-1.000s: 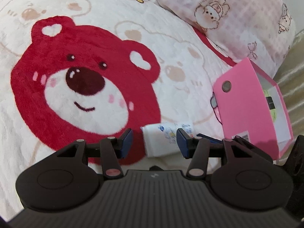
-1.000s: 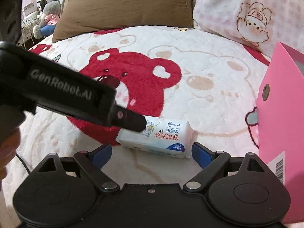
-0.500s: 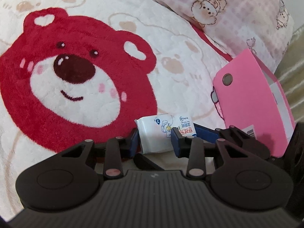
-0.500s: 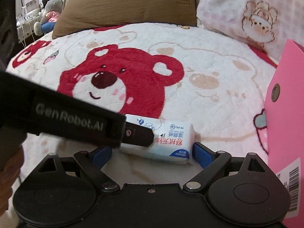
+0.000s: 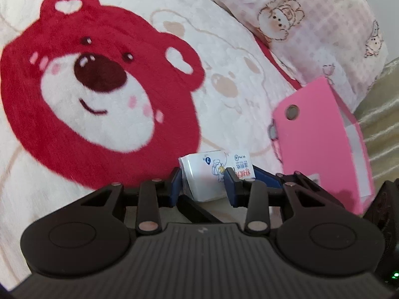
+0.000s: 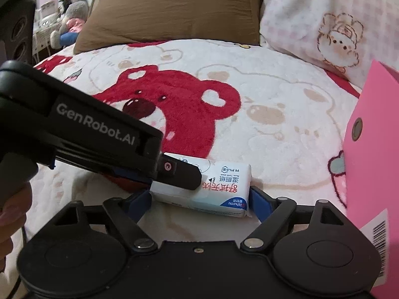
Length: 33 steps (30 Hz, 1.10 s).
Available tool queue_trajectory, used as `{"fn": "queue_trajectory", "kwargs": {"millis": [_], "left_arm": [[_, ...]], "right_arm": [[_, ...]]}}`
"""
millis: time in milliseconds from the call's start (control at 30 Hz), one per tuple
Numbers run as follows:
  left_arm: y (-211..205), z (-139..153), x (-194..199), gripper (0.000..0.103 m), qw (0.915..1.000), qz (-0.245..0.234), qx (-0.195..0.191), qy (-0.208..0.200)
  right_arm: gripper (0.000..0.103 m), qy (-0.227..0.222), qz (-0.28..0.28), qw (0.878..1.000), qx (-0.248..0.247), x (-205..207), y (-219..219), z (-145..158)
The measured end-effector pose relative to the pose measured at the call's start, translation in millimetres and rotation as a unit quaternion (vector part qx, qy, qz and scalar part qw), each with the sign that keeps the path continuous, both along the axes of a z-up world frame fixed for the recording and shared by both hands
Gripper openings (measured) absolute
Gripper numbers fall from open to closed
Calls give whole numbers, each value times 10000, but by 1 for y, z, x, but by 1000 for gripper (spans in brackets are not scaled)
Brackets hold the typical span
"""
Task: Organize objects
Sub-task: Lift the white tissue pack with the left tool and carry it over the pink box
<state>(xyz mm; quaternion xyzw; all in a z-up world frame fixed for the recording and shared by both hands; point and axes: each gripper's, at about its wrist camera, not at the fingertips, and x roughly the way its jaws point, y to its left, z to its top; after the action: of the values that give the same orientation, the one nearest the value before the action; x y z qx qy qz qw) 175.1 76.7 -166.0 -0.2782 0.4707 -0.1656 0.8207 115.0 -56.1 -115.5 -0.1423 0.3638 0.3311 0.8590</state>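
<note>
A small white wipes pack (image 5: 207, 164) with red and blue print lies on the bear blanket. My left gripper (image 5: 203, 183) is shut on it across its narrow width, both blue pads pressed to its sides. In the right wrist view the left gripper's upper finger (image 6: 179, 172) crosses the top of the wipes pack (image 6: 224, 186). My right gripper (image 6: 200, 200) spans the pack lengthwise. Its jaws are closing and its blue pads sit against the two short ends. A pink open-topped box (image 5: 321, 144) stands just right of the pack, and also shows in the right wrist view (image 6: 369, 149).
The fluffy blanket with a red bear face (image 5: 99, 94) covers the bed. A brown pillow (image 6: 174, 7) and a pink checked pillow (image 5: 311, 25) lie at the head. Plush toys (image 6: 69, 17) sit far left. A person's hand (image 6: 10, 199) holds the left gripper.
The left jaws closed from wide apart onto the pack's sides. The right jaws narrowed until their pads met the pack's ends. Both views rolled slightly.
</note>
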Motion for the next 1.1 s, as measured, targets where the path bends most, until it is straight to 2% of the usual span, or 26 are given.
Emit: {"fn": "queue_trajectory", "kwargs": {"millis": [133, 233, 300, 500, 700, 900, 1100], "left_arm": [[-10, 14, -8, 35, 9998, -121, 118, -40], [-20, 24, -16, 37, 9985, -180, 498, -121], [-19, 25, -21, 37, 9992, -133, 385, -3], [-21, 40, -44, 36, 9994, -70, 324, -67], [-19, 61, -62, 38, 9998, 190, 48, -8], [-22, 86, -81, 38, 9998, 183, 119, -3], [-44, 116, -88, 38, 9990, -119, 410, 94]], "right_arm": [[87, 143, -87, 9998, 58, -3, -11, 10], [87, 325, -47, 9993, 174, -6, -18, 18], [87, 408, 17, 9990, 190, -11, -21, 20], [87, 574, 41, 9977, 352, -23, -33, 32], [87, 484, 123, 9983, 311, -39, -38, 53], [88, 647, 163, 9969, 418, -49, -47, 77], [88, 549, 341, 9978, 172, -60, -55, 105]]}}
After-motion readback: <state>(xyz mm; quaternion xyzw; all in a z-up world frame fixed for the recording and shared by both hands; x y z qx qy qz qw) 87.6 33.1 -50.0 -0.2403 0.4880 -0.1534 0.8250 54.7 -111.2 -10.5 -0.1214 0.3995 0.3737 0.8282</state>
